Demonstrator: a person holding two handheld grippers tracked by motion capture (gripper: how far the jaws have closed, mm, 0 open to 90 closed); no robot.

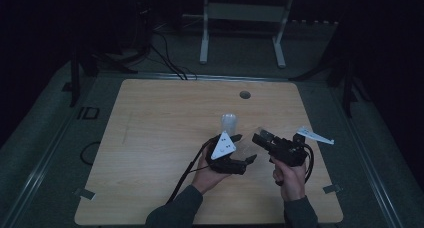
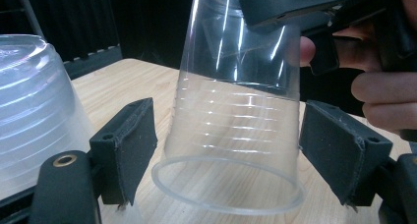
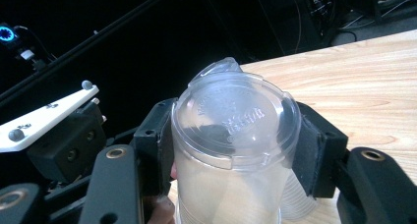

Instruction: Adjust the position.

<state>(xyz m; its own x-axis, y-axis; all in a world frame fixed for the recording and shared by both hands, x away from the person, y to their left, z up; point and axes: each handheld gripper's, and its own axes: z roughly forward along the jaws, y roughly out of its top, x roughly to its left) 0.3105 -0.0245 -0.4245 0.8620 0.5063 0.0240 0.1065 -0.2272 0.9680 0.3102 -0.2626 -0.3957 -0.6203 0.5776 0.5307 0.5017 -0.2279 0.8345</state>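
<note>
Wooden table (image 1: pixel 150 138), right hand-held gripper (image 3: pixel 231 135) clamped on clear cup (image 3: pixel 231 150), left hand-held gripper (image 2: pixel 226 145) apart around its rim.

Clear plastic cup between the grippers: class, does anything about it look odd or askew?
Yes. The clear plastic cup is upside down and tilted, held by the right gripper at its base, its open rim between the left gripper's open jaws.

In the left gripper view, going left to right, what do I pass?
Cloudy upturned cup → left pad of the tongs → clear cup → right pad of the tongs.
</note>
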